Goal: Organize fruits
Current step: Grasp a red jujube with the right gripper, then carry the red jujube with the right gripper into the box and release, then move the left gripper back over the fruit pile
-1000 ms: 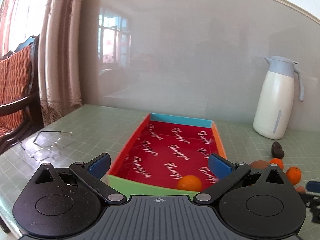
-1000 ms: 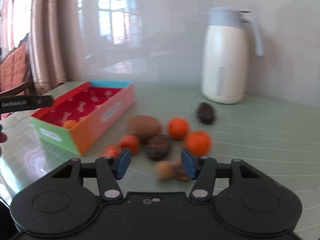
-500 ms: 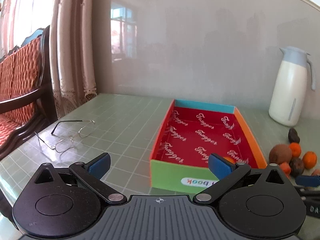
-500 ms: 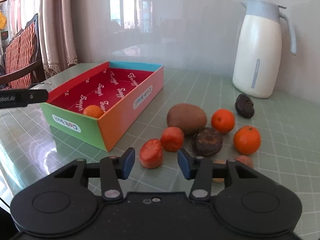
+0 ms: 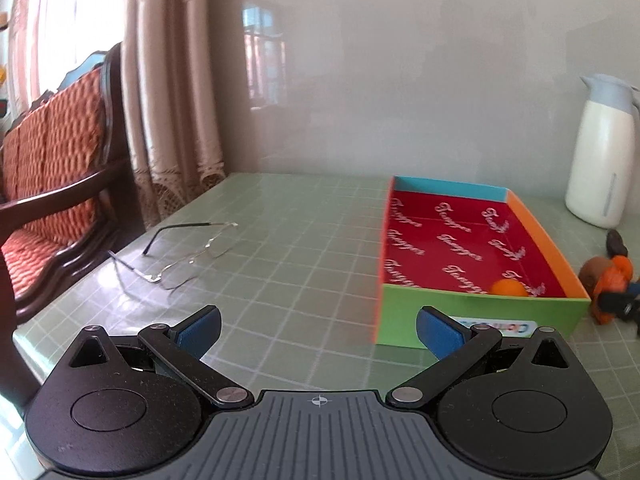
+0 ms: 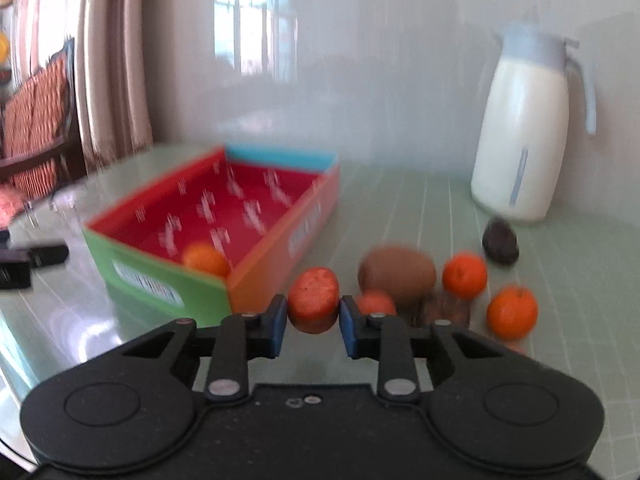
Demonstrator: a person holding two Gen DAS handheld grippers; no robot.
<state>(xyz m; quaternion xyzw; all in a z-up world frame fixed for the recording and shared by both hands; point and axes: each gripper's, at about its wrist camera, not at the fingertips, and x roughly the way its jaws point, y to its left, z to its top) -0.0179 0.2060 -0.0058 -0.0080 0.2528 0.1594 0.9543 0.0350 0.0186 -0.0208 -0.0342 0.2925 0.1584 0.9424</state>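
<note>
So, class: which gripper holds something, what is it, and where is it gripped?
The right gripper holds a reddish-orange fruit, pads on its two opposite sides. The left gripper is open and holds nothing.

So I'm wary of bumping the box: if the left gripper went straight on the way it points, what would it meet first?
Probably bare green table. The left gripper, jaws open, aims between the glasses and the box; depth is uncertain.

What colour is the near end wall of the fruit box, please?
Green; the box's near wall shows best in the left wrist view.
</note>
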